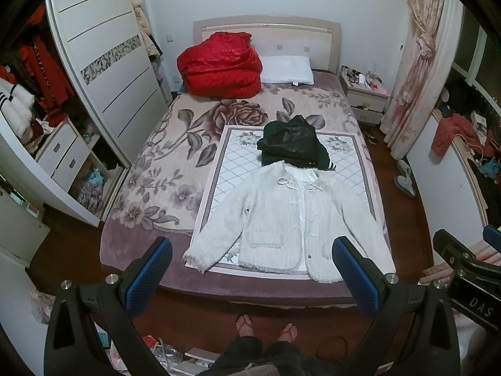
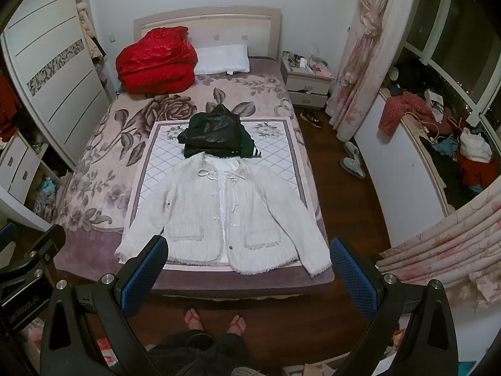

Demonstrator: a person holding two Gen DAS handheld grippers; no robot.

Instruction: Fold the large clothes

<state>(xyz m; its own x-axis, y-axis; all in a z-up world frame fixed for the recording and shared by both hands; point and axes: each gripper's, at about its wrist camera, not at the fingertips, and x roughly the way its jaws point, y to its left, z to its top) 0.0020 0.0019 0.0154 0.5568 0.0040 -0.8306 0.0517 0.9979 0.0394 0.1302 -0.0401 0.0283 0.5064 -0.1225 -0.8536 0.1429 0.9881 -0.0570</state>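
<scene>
White jacket spread flat, both grippers held high above the near bed edge, nothing gripped.

The left gripper [image 1: 252, 269] and right gripper [image 2: 249, 269] have jaws spread wide. The white jacket [image 1: 281, 216] lies front up on the quilted mat [image 1: 225, 169]; I would take a sleeve cuff first and fold inward. Beyond it a dark pile [image 1: 291, 144], probably folded clothes, then the red quilt [image 1: 222, 65] and pillow [image 1: 286, 69] far on the bed [image 1: 150, 163].

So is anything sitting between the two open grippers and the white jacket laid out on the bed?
Nothing visible. The white jacket lies flat on the quilted mat, uncovered, and both the left gripper and right gripper hang open above the near bed edge. The dark folded pile sits beyond the collar.
</scene>
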